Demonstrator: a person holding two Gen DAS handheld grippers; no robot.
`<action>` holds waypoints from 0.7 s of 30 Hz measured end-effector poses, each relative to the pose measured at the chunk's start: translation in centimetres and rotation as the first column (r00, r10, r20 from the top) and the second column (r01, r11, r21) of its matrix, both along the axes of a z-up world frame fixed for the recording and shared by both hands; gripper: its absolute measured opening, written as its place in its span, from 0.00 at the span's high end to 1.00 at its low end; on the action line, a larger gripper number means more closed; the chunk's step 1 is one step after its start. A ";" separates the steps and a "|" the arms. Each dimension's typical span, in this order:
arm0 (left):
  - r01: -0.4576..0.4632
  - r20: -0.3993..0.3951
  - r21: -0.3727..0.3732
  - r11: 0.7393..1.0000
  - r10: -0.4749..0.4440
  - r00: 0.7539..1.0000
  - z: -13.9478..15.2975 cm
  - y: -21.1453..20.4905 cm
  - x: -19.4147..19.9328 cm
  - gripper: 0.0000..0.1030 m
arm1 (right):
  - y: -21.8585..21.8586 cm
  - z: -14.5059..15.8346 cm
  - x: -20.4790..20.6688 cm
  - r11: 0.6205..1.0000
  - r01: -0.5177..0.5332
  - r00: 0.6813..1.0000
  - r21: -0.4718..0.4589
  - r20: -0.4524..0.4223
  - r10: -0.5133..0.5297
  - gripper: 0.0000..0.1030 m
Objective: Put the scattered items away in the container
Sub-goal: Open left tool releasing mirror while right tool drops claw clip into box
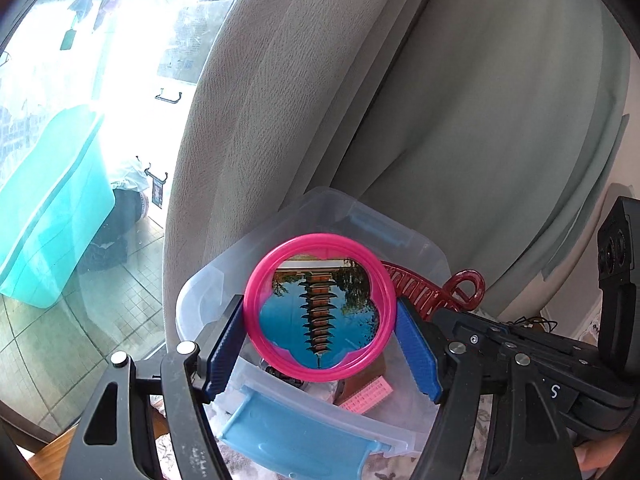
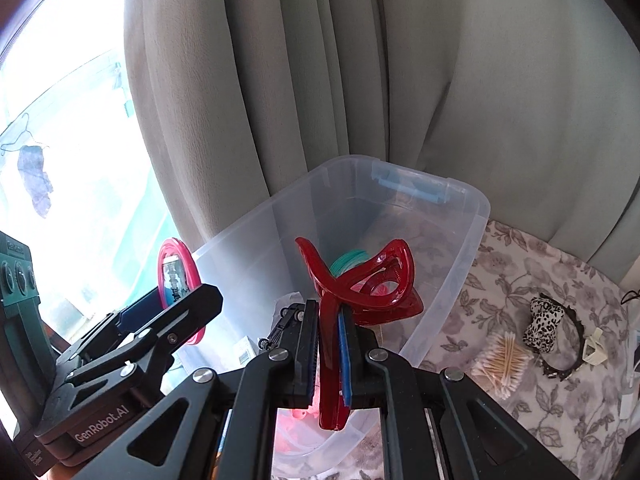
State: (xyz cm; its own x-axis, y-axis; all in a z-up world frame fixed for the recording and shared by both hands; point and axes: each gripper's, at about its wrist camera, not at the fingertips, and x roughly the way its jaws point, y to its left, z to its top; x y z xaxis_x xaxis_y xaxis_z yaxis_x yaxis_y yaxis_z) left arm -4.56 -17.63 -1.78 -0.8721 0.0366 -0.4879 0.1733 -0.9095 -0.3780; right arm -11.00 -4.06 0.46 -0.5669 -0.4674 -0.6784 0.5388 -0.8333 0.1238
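Note:
My left gripper (image 1: 320, 320) is shut on a round pink-framed mirror (image 1: 320, 308) with a pagoda picture, held upright above the clear plastic bin (image 1: 420, 248). The mirror also shows edge-on in the right wrist view (image 2: 178, 280). My right gripper (image 2: 330, 320) is shut on a red hair claw clip (image 2: 360, 284), held over the bin (image 2: 472, 216). The clip also shows in the left wrist view (image 1: 436, 286). Inside the bin lie a pink comb-like piece (image 1: 366, 396), a teal coil (image 2: 348, 260) and a small black toy car (image 2: 280, 328).
On the floral cloth (image 2: 520, 280) right of the bin lie a bundle of cotton swabs (image 2: 502, 360), a leopard-bow headband (image 2: 548, 328) and a pale clip (image 2: 596, 346). Grey curtains (image 2: 360, 80) hang behind. The bin has blue latches (image 1: 280, 440). A window is at the left.

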 end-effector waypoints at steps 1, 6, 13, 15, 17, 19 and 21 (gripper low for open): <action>0.002 0.004 0.000 1.000 -0.002 1.000 -0.1 0.0 -0.2 0.28 | 0.0 -0.1 -0.2 1.000 0.000 1.000 0.001 0.004 0.000 0.90; 0.013 0.025 -0.007 1.000 -0.013 1.000 -0.1 0.4 -1.4 0.28 | 0.1 -0.9 -0.9 1.000 0.001 1.000 0.005 0.026 -0.001 0.90; 0.012 0.031 -0.016 1.000 -0.011 0.999 0.5 0.9 -2.2 0.28 | 0.4 -1.3 -1.6 1.000 0.009 1.000 0.010 0.028 -0.009 0.73; 0.010 0.032 -0.013 1.000 -0.010 0.999 0.7 0.9 -2.3 0.28 | 0.5 -1.2 -1.6 1.000 0.015 1.000 0.007 0.022 -0.015 0.66; 0.010 0.038 -0.017 1.000 -0.010 0.999 0.9 1.0 -2.5 0.28 | 0.7 -1.3 -1.6 1.000 0.015 1.000 0.004 0.025 -0.015 0.65; 0.012 0.046 -0.021 1.000 -0.011 0.999 1.0 1.2 -2.4 0.28 | 1.0 -1.3 -1.6 1.000 0.020 0.999 0.004 0.025 -0.020 0.65; 0.017 0.047 -0.022 1.000 -0.016 0.999 1.1 1.5 -2.2 0.28 | 1.2 -1.3 -1.5 1.000 0.029 0.999 0.003 0.025 -0.029 0.65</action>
